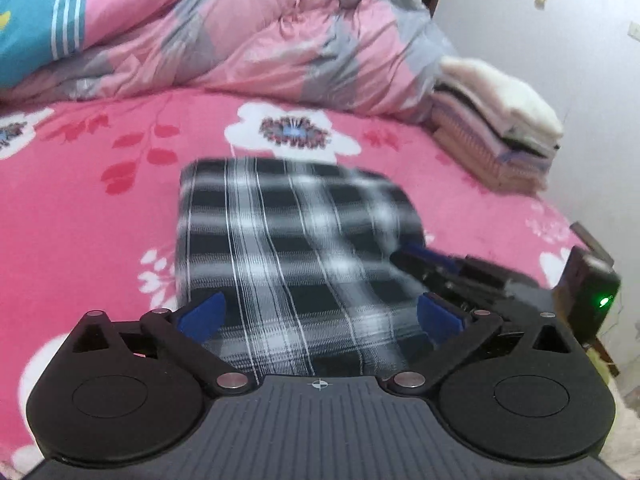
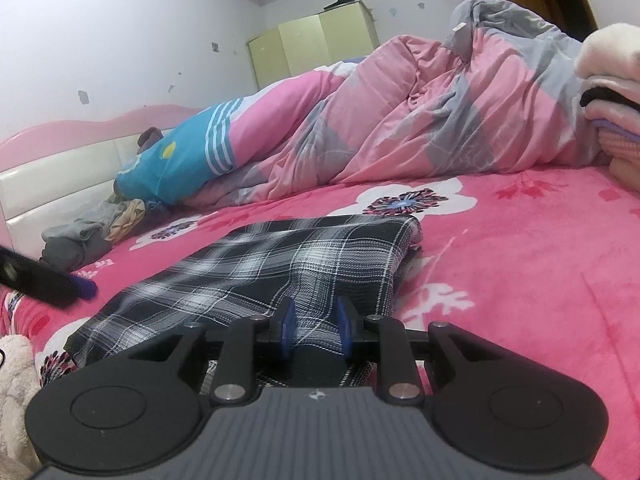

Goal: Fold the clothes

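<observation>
Left wrist view: a black-and-white plaid garment [image 1: 296, 248] lies as a folded rectangle on the pink floral bedsheet [image 1: 80, 208], nearer the camera than the sheet's large white flower print; the left gripper [image 1: 320, 316] hangs over the garment's near edge with its blue pads spread wide and nothing between them; the right gripper [image 1: 460, 276] shows at the garment's right edge, blurred; a stack of folded clothes [image 1: 500, 120] stands beyond and right of the garment, against the crumpled pink-and-grey quilt [image 1: 260, 40].

Right wrist view: the right gripper [image 2: 316, 328] has its pads drawn close on a raised ridge of the plaid garment [image 2: 280, 264] at its near edge, apparently pinching the cloth; the left gripper [image 2: 52, 280] shows left of the garment, its pose unclear; loose grey clothes [image 2: 80, 240] lie beyond the garment's left end near the headboard.

Judged from this, a fold or a lift toward the stack is in hand; doing it well means the left gripper closing on the same edge, both taking every layer and moving level so the rectangle keeps square.

No brand, label or legible writing shows; only a small crosshair mark on each gripper body.
</observation>
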The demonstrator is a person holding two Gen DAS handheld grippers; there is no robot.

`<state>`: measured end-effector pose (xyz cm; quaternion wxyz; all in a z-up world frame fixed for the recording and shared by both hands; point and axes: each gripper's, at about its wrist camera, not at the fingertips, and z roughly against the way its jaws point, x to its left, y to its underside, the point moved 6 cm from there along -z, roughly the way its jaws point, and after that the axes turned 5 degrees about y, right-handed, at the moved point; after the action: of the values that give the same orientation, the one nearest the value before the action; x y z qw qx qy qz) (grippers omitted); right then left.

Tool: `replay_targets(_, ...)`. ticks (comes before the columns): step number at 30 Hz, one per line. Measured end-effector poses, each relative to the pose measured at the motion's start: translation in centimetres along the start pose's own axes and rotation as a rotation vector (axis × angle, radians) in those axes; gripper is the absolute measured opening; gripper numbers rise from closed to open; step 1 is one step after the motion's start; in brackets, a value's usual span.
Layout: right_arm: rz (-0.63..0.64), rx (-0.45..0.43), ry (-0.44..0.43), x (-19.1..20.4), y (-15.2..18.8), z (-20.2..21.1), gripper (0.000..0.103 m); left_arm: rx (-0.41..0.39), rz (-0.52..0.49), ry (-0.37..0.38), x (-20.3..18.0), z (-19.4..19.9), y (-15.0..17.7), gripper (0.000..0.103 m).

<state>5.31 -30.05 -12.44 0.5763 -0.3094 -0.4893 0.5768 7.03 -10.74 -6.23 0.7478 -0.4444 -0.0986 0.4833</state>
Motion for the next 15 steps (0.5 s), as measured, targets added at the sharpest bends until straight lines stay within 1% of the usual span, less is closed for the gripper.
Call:
replay_targets(3,0.003,-0.003,0.000,0.0,0.0,0.0,0.024,-0.033,-0.013,-0.013,-0.4,0.4,-1.1,0.103)
replay_targets(6,0.007,-0.007,0.001,0.0,0.1,0.0,0.024,-0.053,-0.038,-0.025,-0.3,-0.3,-2.0,0.103)
replay_targets(9,0.010,-0.010,0.002,0.0,0.1,0.0,0.024,-0.029,-0.064,-0.084,0.4,-2.5,-1.4,0.103)
replay_targets(12,0.016,0.013,-0.001,0.0,-0.4,0.0,0.024,-0.005,-0.091,-0.143,1.1,-4.7,-0.7,0.103)
replay_targets(15,0.023,0.037,-0.003,0.1,-0.9,0.1,0.024,0.020,-0.118,-0.202,1.8,-6.9,-0.1,0.100)
